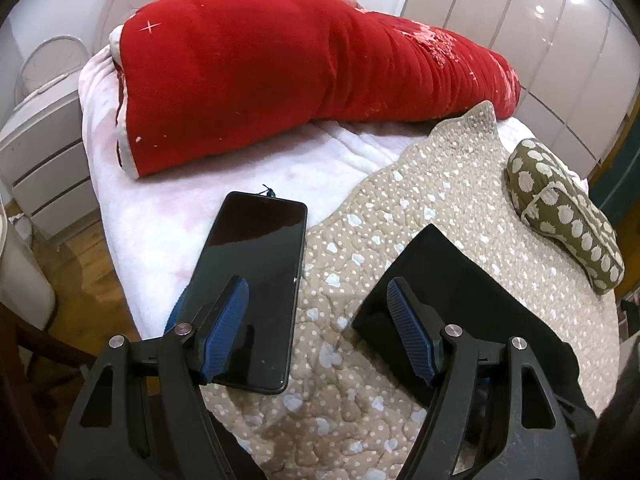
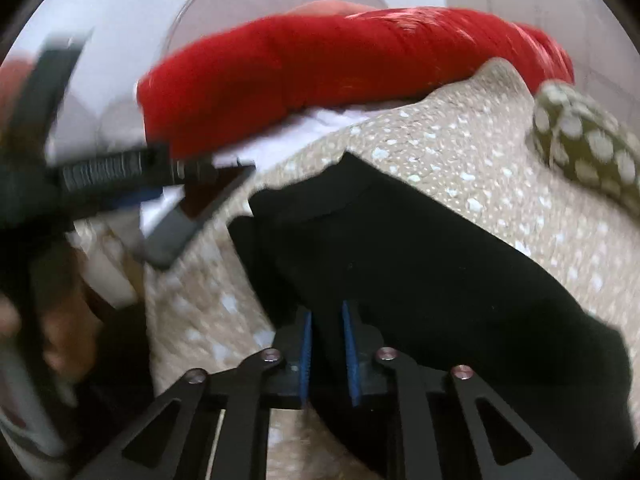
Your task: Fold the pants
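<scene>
The black pants (image 2: 420, 264) are lying folded on the dotted beige quilt (image 1: 440, 184) that is spread across the bed, running from the centre of the right wrist view toward four o'clock. In the left wrist view only a dark corner of them is being seen, at about four o'clock.

A slipped hold is judged to be the main risk: the right gripper (image 2: 327, 354) is being closed on the near edge of the cloth, and if only the top layer is being caught, the stack could be dragged apart and the fold undone. The heavy blur in that view suggests quick motion, which could pull the fabric askew. A phone (image 1: 252, 288) is lying at the bed's edge at about seven o'clock from the pants; it could be knocked to the floor by a careless sweep of the left gripper (image 1: 316, 332), which is hovering right above it.

The right fingers are being held nearly together, with black cloth apparently pinched between the blue pads (image 2: 306, 356). The left fingers are being kept wide apart, with nothing held between them.
</scene>
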The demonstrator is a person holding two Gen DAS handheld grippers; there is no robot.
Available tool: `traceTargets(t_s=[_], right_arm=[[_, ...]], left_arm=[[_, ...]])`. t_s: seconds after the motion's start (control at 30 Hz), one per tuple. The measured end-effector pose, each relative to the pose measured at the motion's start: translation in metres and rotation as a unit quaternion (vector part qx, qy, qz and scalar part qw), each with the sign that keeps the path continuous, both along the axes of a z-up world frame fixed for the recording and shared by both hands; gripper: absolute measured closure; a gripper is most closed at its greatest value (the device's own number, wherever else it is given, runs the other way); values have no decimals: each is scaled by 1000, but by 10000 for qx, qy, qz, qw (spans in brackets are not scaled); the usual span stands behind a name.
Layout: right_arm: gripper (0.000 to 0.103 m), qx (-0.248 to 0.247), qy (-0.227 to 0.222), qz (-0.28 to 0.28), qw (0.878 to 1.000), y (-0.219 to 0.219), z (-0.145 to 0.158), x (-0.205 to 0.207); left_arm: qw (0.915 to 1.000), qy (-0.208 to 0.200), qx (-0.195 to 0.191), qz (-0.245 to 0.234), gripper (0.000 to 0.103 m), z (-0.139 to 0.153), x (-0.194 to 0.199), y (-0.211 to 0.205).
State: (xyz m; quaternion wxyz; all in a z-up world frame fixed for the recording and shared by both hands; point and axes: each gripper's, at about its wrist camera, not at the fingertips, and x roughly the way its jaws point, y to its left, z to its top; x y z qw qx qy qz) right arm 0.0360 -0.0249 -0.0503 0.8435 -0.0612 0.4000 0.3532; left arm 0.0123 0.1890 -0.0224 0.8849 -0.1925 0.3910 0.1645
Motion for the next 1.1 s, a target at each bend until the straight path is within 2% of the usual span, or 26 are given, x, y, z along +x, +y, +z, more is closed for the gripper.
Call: traceTargets(t_s=[0.07,0.13,0.23,0.33,0.43,0.47,0.6,0.7,0.77,0.93,1.03,1.1], right_arm=[[97,168,-108,65,9998,0,15,-7],[97,265,-74,130,9995,7,19,-11],[97,86,53,216,9997,24,1,-14],[97,145,137,134,9997,23,-10,-13],[85,500,334,97,9981,-1,4,-14],[80,522,287,13,9982,-13,12,-17],[80,720,-62,-708,9949,-67,36,-17],[80,388,-347,-1444,9882,-99,41,-7],[80,91,-403,-1873,9814,-114,36,2],[80,11,-97,-2449,9695,-139,9,25],[80,-58,95,-2493,9684,-137,-9,42],[80,-161,34,-2484,9685,-134,-14,51]], left_arm=[[9999,-79,-16,60,31,4,-2,3],[9999,-134,23,104,31,9,-4,3],[9998,-173,97,86,31,12,-5,-1],[9998,-104,149,-50,31,11,-3,-10],[9996,-103,198,-172,31,11,-3,-20],[9995,-97,216,-218,31,10,-3,-24],[9987,-44,251,-437,31,6,1,-43],[9975,-4,313,-627,31,1,5,-60],[9966,39,381,-726,31,-4,7,-70],[9946,219,463,-898,31,-21,15,-84],[9940,388,435,-921,31,-32,22,-85],[9940,445,461,-890,31,-37,24,-86]])
